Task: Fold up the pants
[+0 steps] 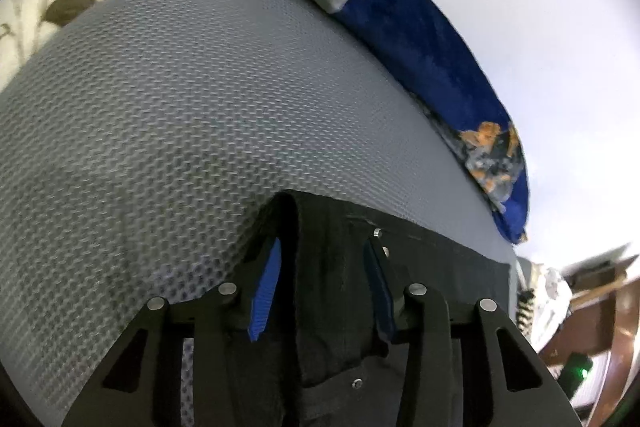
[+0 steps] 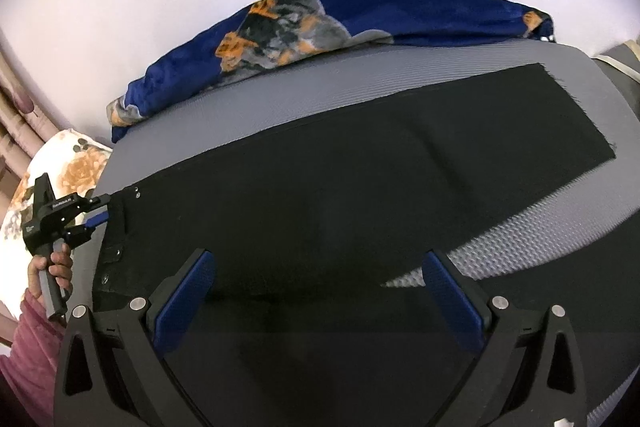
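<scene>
Black pants [image 2: 340,195] lie flat on a grey textured mat [image 2: 280,103], legs stretched to the right. My left gripper [image 1: 322,251] is around the waistband [image 1: 332,267], its blue pads [image 1: 266,287] set on either side of a fold of black cloth. It also shows in the right wrist view [image 2: 102,217] at the pants' left end, held by a hand. My right gripper [image 2: 320,267] is open wide above the middle of the pants, with nothing between its pads.
A blue, orange and grey blanket [image 2: 320,27] lies bunched along the mat's far edge, against a white wall. A floral pillow [image 2: 68,167] sits at the left end. Wooden furniture [image 1: 592,307] stands beyond the mat's right end.
</scene>
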`<state>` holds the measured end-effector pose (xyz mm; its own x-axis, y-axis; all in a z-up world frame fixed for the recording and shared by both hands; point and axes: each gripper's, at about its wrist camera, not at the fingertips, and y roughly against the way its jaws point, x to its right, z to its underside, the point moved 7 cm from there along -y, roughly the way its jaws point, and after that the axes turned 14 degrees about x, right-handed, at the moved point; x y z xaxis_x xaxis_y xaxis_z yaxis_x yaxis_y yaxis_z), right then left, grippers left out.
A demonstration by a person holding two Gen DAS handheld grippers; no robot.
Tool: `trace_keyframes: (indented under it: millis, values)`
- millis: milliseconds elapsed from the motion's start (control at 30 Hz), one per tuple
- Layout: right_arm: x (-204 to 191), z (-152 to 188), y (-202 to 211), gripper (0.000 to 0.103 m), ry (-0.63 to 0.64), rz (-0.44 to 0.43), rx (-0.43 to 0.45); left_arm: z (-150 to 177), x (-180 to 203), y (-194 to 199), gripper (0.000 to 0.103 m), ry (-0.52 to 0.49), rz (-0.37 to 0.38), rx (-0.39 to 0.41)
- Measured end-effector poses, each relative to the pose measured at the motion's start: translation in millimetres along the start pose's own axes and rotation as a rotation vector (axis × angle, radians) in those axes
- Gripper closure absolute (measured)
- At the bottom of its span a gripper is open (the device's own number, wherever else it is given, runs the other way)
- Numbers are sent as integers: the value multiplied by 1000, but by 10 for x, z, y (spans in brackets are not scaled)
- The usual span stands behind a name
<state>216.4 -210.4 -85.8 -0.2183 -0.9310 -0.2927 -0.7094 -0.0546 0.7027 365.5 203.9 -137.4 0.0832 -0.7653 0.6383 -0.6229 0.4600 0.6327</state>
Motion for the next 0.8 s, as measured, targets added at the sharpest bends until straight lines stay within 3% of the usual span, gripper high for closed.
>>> trace_keyframes:
  millis: [133, 233, 367, 600, 633, 667, 700, 800]
  values:
    - [-73, -42, -152, 0, 24, -13, -9, 53, 145, -65, 71, -8, 83, -43]
    - [-125, -94, -276, 0, 57, -38, -18, 57, 251, -87, 72, 19, 155, -54]
    - [-202, -215, -482, 0, 150, -86, -17, 49, 278, -222, 72, 2, 157, -61]
    - [-288, -418, -971, 0, 293, -203, -94, 47, 278, -461, 72, 151, 185, -57]
    - [-300, -452, -1037, 0, 305, -226, -106, 68, 275, -475, 74, 198, 189, -49]
    - [-304, -503, -1130, 0, 325, -237, -117, 69, 301, -477, 88, 208, 185, -33]
    - [-299, -539, -1199, 0, 343, -240, -127, 63, 313, -452, 94, 203, 186, -24]
    - [-338, -658, -1405, 0, 410, -273, -164, 36, 465, -219, 96, 154, 222, 33]
